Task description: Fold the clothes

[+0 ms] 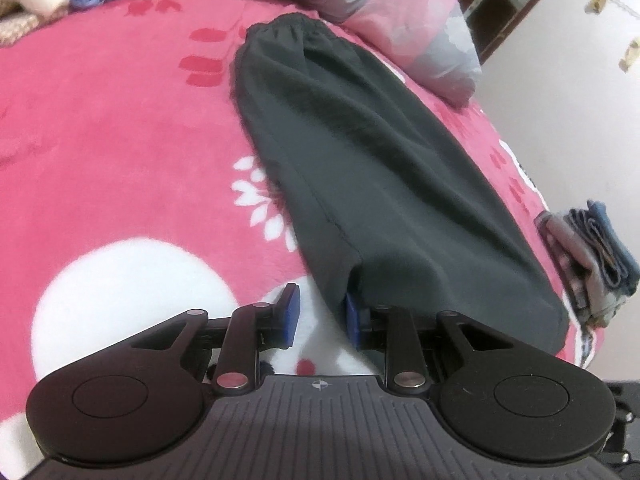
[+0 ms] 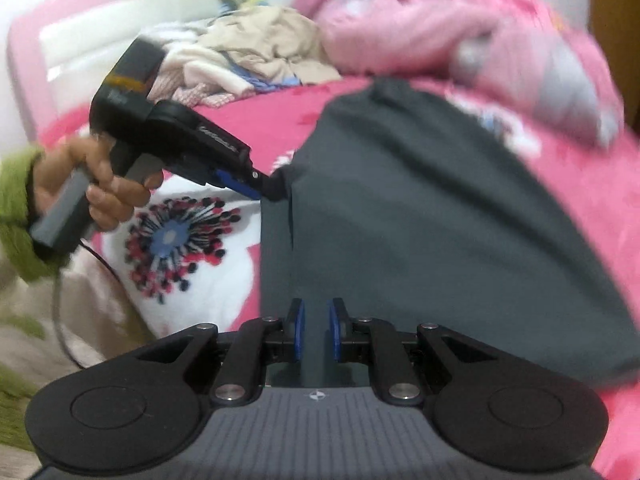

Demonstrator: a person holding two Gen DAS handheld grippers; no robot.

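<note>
Dark grey trousers (image 1: 360, 160), folded lengthwise, lie on the pink flowered blanket (image 1: 120, 120) with the elastic waist at the far end. In the left wrist view my left gripper (image 1: 320, 318) is open at the near left hem corner. The cloth edge drapes over its right pad, and white blanket shows in the gap. The right wrist view is blurred: the left gripper (image 2: 276, 190) meets the left edge of the trousers (image 2: 440, 220), held by a hand (image 2: 100, 188) in a green sleeve. My right gripper (image 2: 316, 328) stands at the near end, its blue pads close together with grey cloth filling the gap.
A pile of loose clothes (image 2: 256, 52) lies at the far side of the bed, and a pink and grey quilt (image 1: 420, 20) lies beyond the waistband. A small stack of folded clothes (image 1: 592, 256) sits at the bed's right edge, where the blanket drops off.
</note>
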